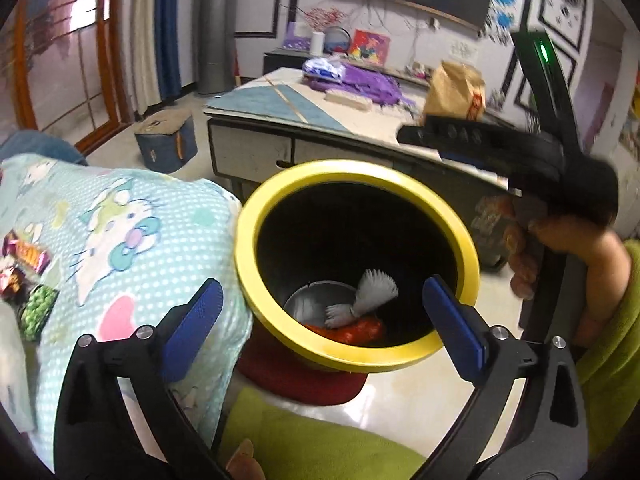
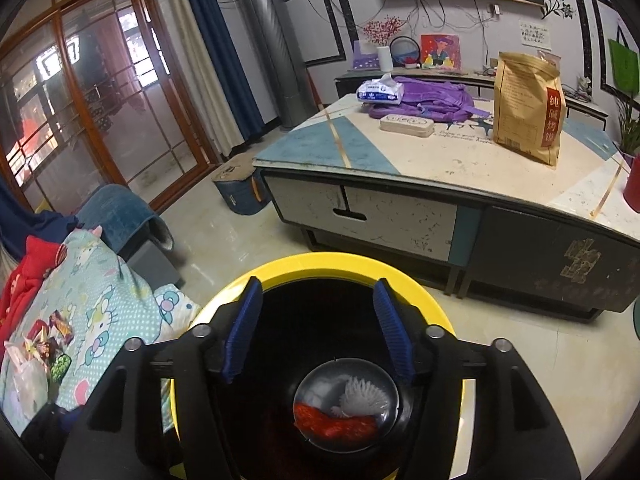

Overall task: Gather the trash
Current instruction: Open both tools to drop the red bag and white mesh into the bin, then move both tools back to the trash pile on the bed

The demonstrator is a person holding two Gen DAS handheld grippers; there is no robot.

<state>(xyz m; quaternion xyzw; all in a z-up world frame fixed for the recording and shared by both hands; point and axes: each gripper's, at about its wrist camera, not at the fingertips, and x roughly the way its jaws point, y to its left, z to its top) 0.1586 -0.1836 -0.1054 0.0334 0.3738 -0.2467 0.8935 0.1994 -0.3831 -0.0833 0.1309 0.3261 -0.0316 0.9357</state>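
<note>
Both claws hung over the bin (image 2: pixel 320 268), left claw (image 1: pixel 320 308) and right claw (image 2: pixel 316 328) released, empty. Trash (image 2: pixel 346 408) lay at bin bottom. Wrappers (image 2: pixel 48 348) remained on blanket (image 2: pixel 104 320), 9 o'clock of bin.

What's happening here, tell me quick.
A person is collecting trash with a handheld gripper in each hand. Both the left gripper and the right gripper are open and empty over the yellow-rimmed bin. A white crumpled piece and a red wrapper lie at the bottom of the bin. More wrappers sit on the patterned blanket beside it, not yet collected.
</note>
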